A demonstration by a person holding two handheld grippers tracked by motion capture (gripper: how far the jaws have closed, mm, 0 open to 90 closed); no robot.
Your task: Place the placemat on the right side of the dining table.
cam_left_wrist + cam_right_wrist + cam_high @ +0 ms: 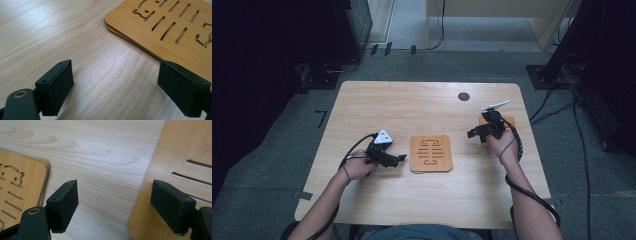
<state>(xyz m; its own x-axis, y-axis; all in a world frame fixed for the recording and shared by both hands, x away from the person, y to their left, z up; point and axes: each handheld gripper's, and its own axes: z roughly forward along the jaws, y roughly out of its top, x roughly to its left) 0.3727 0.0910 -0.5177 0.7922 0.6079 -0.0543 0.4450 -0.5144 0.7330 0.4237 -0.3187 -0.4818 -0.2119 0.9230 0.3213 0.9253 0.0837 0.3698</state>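
A slotted bamboo board (431, 153) lies flat at the middle of the wooden table (412, 105). My left gripper (402, 158) rests just left of it, open, with bare table between its jaws; its right finger (180, 87) stands at the board's (175, 37) near edge. A second bamboo board (509, 121) lies at the right, partly hidden under my right hand. My right gripper (472, 134) points left toward the middle board, open and empty. In the right gripper view (115, 190) its right finger (170, 205) hangs over the second board's (185, 150) edge, the first board (22, 185) at left.
A small dark round hole (464, 96) sits near the table's far edge. Cables trail from both grippers toward the person. Dark stands and floor cables (557, 107) surround the table on grey carpet.
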